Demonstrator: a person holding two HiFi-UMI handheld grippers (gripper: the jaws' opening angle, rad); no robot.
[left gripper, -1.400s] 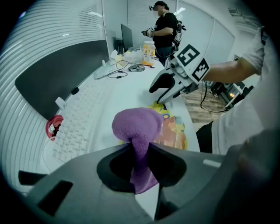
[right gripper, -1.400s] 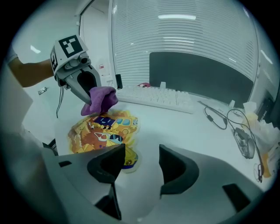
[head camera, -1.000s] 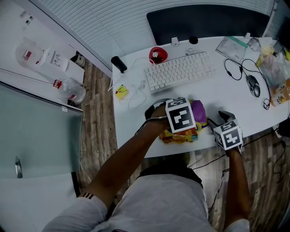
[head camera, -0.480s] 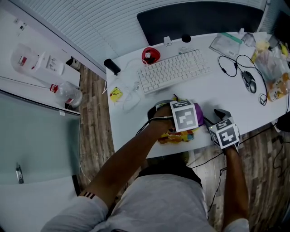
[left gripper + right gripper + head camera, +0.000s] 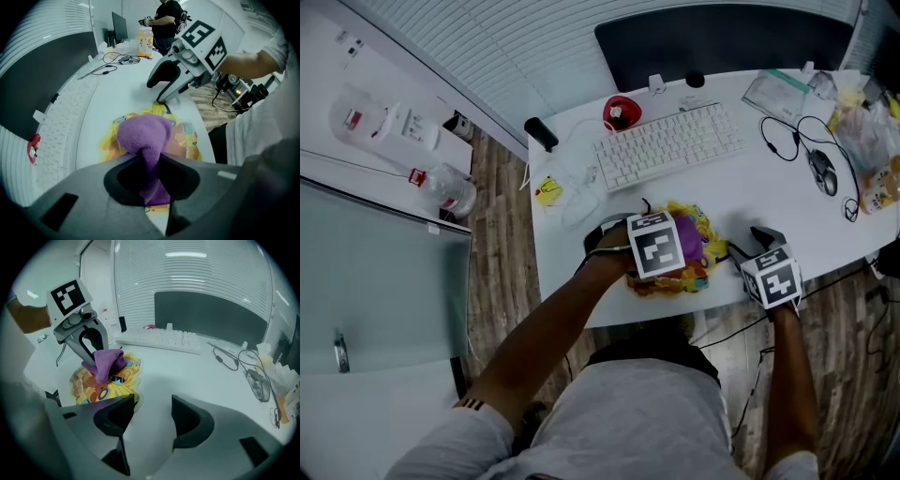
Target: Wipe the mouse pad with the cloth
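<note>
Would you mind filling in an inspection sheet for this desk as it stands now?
Surface: white desk, bare around the middle.
Job's things: purple cloth bunched on the yellow mouse pad, at the desk's near edge.
Clutter: keyboard, red object, mouse, bags at the right end.
Grippers: left hand-held gripper shut on the cloth; right hand-held gripper open, empty, at the pad's edge.
Cables: black cable looped by the mouse; white cable left of the keyboard.
Surroundings: wood floor, bottle left of the desk, blinds behind.
</note>
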